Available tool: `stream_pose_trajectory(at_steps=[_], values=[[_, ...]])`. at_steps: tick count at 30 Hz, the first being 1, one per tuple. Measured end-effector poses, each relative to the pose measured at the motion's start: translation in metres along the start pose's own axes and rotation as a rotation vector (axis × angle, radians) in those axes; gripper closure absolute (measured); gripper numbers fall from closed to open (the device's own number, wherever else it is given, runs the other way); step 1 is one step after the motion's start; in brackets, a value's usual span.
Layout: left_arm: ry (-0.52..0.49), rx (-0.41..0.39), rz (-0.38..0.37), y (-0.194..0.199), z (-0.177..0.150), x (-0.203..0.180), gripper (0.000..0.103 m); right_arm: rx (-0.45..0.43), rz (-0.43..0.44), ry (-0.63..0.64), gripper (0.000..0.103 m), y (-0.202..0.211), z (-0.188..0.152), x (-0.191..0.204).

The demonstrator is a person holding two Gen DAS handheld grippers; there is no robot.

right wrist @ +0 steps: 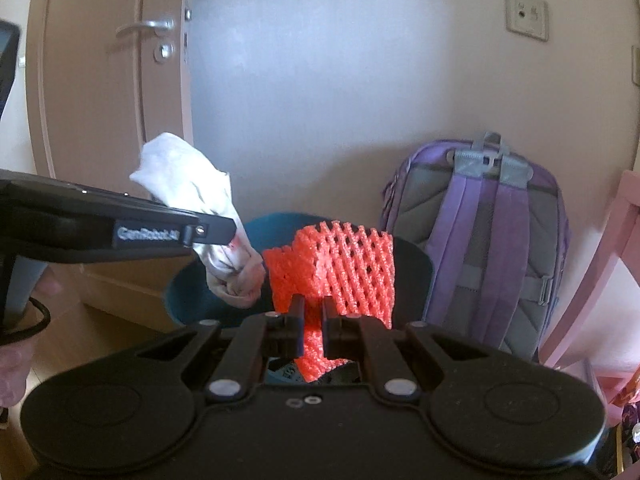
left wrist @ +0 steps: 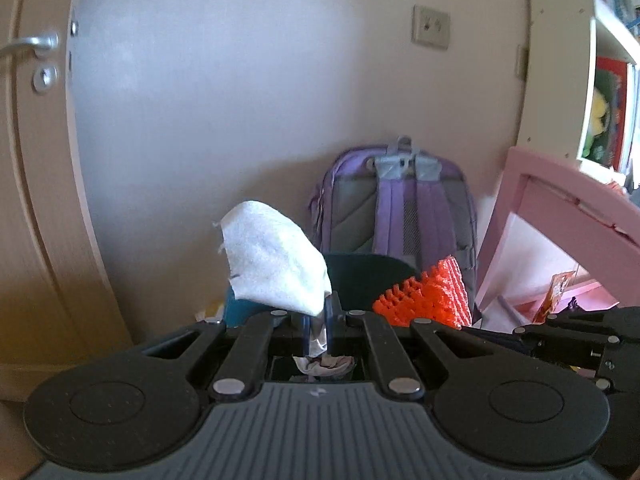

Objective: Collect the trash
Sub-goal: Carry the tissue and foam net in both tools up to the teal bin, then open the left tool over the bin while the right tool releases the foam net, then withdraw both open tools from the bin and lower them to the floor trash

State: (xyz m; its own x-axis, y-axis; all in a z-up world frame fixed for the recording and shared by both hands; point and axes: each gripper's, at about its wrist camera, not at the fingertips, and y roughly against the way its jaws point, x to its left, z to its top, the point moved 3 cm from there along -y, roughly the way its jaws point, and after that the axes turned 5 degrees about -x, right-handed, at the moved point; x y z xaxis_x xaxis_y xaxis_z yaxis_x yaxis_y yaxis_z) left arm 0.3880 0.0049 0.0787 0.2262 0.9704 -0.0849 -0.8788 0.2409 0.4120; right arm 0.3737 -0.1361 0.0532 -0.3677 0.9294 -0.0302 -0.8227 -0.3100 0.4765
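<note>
White tissue (left wrist: 276, 258) and orange foam net (right wrist: 340, 268), each clamped, above teal bin (right wrist: 188, 296).

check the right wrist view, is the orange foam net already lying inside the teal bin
No, the orange foam net is clamped in the right gripper, held in front of the teal bin.

The bin (right wrist: 416, 268) is mostly hidden: the net (right wrist: 340, 268) and tissue (right wrist: 200, 200) cover its front, and the right gripper (right wrist: 312, 312) blocks its base. Inside the bin nothing can be made out. Left of the bin, the left gripper (right wrist: 224, 232) has its fingertips buried in tissue. Right of the bin, the backpack (left wrist: 400, 208) has its foot cut off by net; the shelf (left wrist: 612, 80) beyond runs off frame, its books blurred
</note>
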Motion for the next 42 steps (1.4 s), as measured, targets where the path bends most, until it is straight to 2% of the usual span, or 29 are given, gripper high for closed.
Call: stream_pose_trajectory(at_steps=[13,15,19,21,22,23,25,26,27,33,42], values=[[-0.034,0.209,0.029,-0.076,-0.031,-0.014,0.096,0.125,-0.008,0.025,0.095,-0.042,-0.02,-0.002],[-0.042,0.242,0.03,-0.082,-0.034,-0.016,0.096,0.139,-0.011,0.032,0.088,-0.044,-0.023,-0.002],[-0.026,0.298,0.036,-0.092,-0.039,-0.015,0.093,0.163,0.001,0.019,0.084,-0.047,-0.026,-0.003],[-0.018,0.315,0.044,-0.094,-0.041,-0.012,0.088,0.163,0.002,0.011,0.076,-0.047,-0.026,-0.004],[-0.018,0.317,0.048,-0.095,-0.042,-0.012,0.086,0.159,0.004,0.01,0.073,-0.046,-0.027,-0.004],[-0.016,0.317,0.049,-0.095,-0.043,-0.011,0.079,0.157,0.005,0.012,0.072,-0.044,-0.027,-0.003],[-0.004,0.308,0.052,-0.092,-0.042,-0.008,0.064,0.151,0.001,0.014,0.071,-0.043,-0.025,-0.003],[0.004,0.299,0.057,-0.091,-0.04,-0.007,0.051,0.149,0.0,0.013,0.068,-0.041,-0.024,-0.002],[0.01,0.287,0.06,-0.088,-0.039,-0.006,0.044,0.147,0.0,0.011,0.064,-0.039,-0.023,-0.002],[0.009,0.248,0.059,-0.069,-0.03,-0.005,0.044,0.115,-0.005,0.002,0.057,-0.016,-0.014,0.002],[-0.014,0.194,0.042,-0.021,-0.02,-0.006,0.038,0.087,-0.011,-0.015,0.054,0.024,-0.004,0.01]])
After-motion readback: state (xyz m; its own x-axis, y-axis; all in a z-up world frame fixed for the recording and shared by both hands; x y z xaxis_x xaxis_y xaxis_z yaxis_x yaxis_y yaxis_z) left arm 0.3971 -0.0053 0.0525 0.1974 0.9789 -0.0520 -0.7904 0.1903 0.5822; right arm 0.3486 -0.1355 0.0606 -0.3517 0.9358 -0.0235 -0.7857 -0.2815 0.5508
